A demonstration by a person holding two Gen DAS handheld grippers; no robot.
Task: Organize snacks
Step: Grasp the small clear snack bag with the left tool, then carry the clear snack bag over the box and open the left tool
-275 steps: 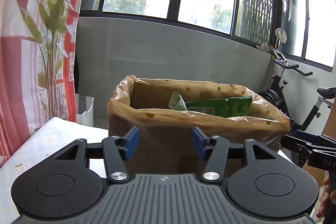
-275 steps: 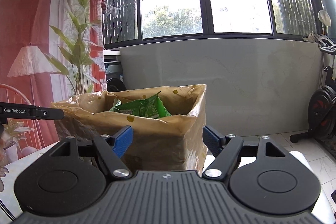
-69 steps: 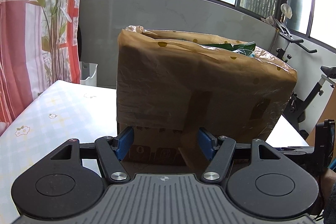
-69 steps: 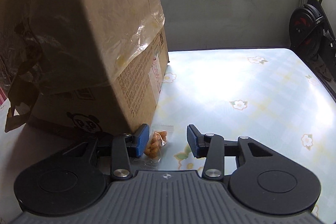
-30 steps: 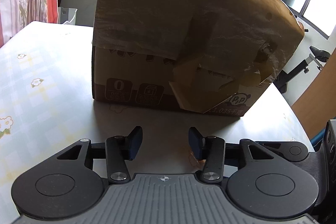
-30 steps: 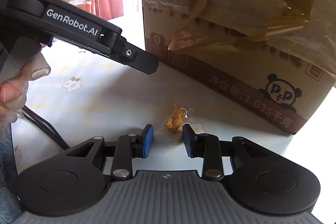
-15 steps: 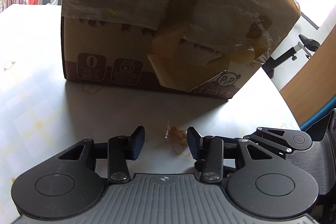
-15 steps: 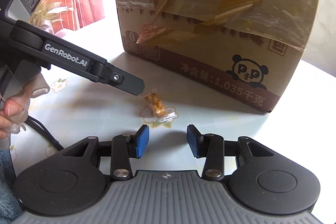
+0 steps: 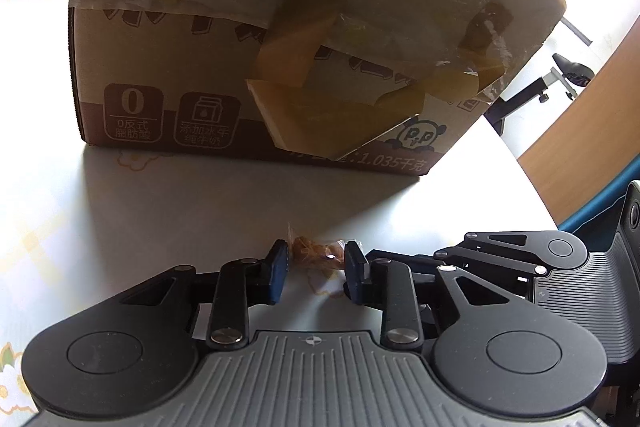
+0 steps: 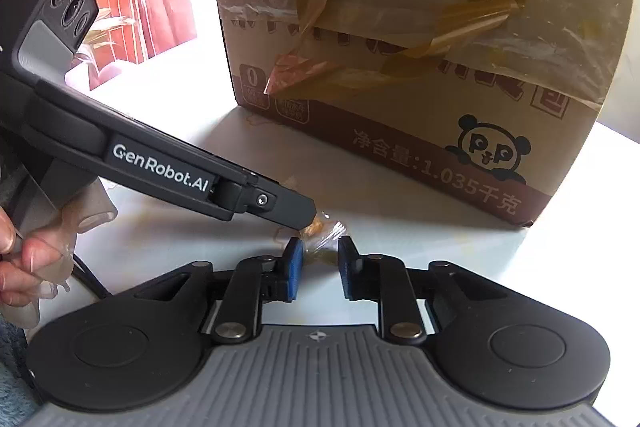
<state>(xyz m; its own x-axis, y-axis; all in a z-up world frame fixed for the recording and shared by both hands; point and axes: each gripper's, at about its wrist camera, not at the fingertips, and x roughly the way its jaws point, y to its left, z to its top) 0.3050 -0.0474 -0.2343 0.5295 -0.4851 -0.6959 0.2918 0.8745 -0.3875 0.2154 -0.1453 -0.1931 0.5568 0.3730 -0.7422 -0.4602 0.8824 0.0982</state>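
A small clear snack packet (image 9: 314,251) of orange pieces lies on the white table (image 9: 160,211) in front of a plastic-lined cardboard box (image 9: 192,67). My left gripper (image 9: 316,261) is closing, and both pads press the packet's sides. In the right wrist view the same packet (image 10: 325,230) sits at the tips of my right gripper (image 10: 320,254), which is also closing with the crinkled wrapper pinched between its blue pads. One black finger of the left tool (image 10: 292,205) comes in from the left and touches the packet. A hand (image 10: 24,259) holds that tool.
The box (image 10: 440,59) stands close behind the packet and blocks the way forward. The right tool's black linkage (image 9: 512,253) crowds the left gripper's right side. The table edge (image 9: 516,163) curves away at the right, with an exercise bike (image 9: 568,71) beyond.
Both pairs of jaws have narrowed onto the packet. The left gripper has dropped lower and closer, so the packet now sits between its pads instead of ahead of them.
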